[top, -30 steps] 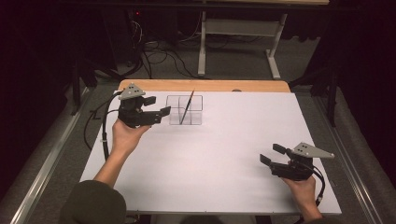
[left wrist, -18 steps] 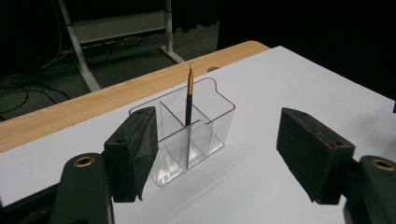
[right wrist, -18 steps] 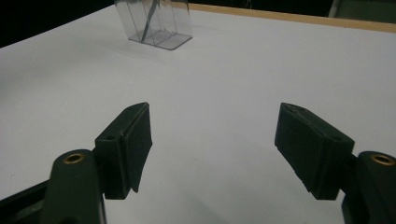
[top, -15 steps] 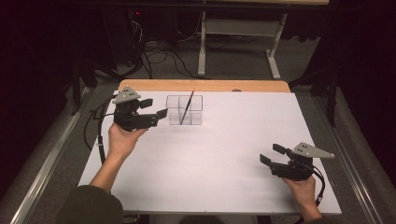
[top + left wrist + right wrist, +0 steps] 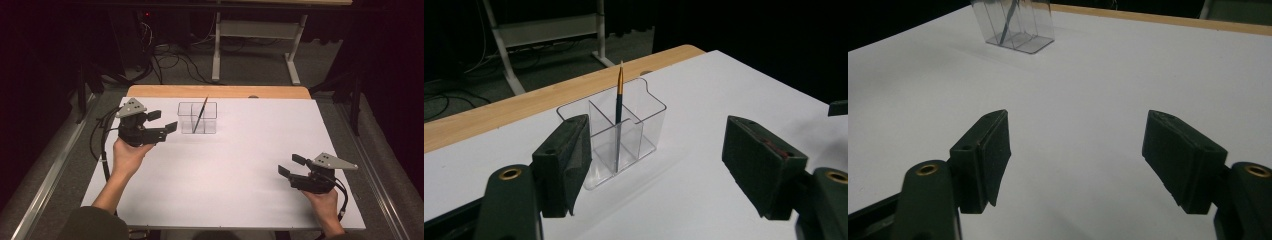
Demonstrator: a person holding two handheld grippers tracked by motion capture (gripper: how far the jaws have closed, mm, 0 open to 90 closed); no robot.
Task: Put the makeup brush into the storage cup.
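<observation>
Clear divided holder, standing at the far middle of the white worktop near its wooden edge, one dark gold-tipped pencil leaning upright in a compartment. Left tongs: jaws spread wide, empty, hand-held just left of the holder and pointing at it, not touching. Right tongs: jaws likewise apart and empty, low over the near right worktop, well apart from the holder.

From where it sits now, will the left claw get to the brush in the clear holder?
Probably yes. The left claw is open, just left of the holder, with bare table between them. The brush leans above the rim, so its top is free to pinch.
</observation>
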